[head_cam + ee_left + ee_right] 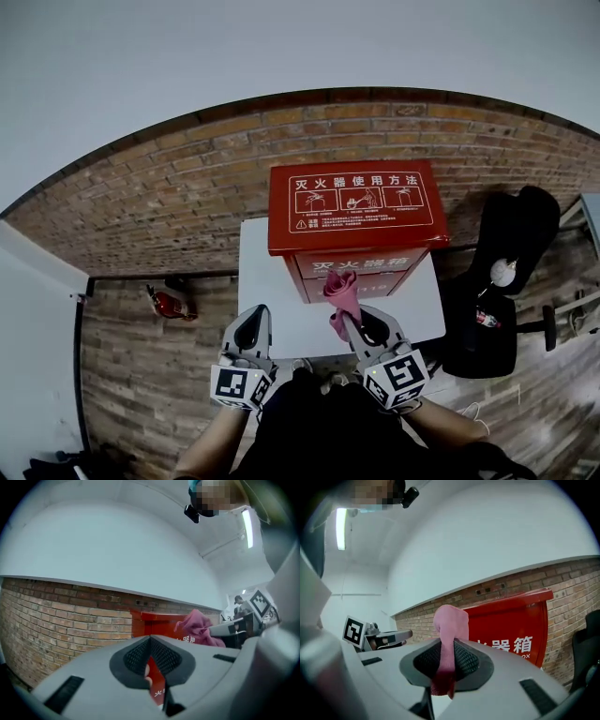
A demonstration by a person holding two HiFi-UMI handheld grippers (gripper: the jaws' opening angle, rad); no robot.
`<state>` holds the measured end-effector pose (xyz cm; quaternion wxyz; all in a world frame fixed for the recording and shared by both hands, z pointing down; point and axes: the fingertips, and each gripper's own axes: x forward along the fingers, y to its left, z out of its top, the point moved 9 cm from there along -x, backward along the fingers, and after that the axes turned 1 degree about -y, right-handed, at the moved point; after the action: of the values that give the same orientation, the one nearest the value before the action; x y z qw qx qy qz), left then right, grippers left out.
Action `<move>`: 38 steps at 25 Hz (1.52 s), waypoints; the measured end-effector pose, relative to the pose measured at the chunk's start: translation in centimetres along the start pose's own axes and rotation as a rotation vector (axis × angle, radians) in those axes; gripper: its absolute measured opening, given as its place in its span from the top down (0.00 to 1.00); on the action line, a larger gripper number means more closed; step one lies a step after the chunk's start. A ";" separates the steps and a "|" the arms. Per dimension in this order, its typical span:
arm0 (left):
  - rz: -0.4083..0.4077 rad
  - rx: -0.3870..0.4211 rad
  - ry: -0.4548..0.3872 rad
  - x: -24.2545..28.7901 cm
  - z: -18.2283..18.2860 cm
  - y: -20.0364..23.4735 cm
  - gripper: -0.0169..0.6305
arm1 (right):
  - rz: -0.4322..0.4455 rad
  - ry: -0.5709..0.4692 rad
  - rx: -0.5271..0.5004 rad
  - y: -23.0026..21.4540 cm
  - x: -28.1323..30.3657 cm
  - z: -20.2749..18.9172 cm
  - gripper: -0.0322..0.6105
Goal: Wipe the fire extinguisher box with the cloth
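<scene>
My right tool (359, 325) is clamped on the pink cloth (342, 289), held up just in front of the red fire extinguisher box (352, 202) on the white table (267, 281). My left tool (251, 330) is beside it, jaws together on nothing.

boxy metal fire extinguisher box (356, 202): red, white lettering
soft cloth (343, 289): pink
flat surface (267, 281): white
brick wall (169, 197): brown, pale joints

Brick wall (187, 187) below white plaster (a lit tube (247, 527) overhead), plank floor (131, 375), white table (264, 272), black chair (511, 253) beside it.
</scene>
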<state>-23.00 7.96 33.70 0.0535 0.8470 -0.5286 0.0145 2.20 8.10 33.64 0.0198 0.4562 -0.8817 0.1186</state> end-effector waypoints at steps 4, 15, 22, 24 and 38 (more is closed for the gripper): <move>-0.063 0.015 -0.063 1.8 1.7 1.1 0.94 | -0.024 -0.040 -0.037 0.7 0.5 2.3 0.84; -0.140 -0.022 -0.128 7.0 4.7 7.8 0.94 | -0.108 -0.119 -0.127 1.6 3.1 9.6 0.84; -0.268 -0.039 -0.130 10.0 4.3 9.1 0.94 | -0.304 -0.108 -0.215 -1.6 3.2 13.7 0.84; -0.298 -0.045 -0.135 10.5 4.2 9.2 0.94 | -0.350 -0.082 -0.243 -2.4 3.0 14.5 0.84; -0.269 -0.031 -0.078 11.6 0.8 8.7 0.94 | -0.569 0.476 -0.456 -17.4 5.8 20.9 0.84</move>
<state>-25.70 -6.22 34.51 0.0472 0.9093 -0.4121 -0.0340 14.43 -10.96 17.49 0.3546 0.6250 -0.6953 0.0124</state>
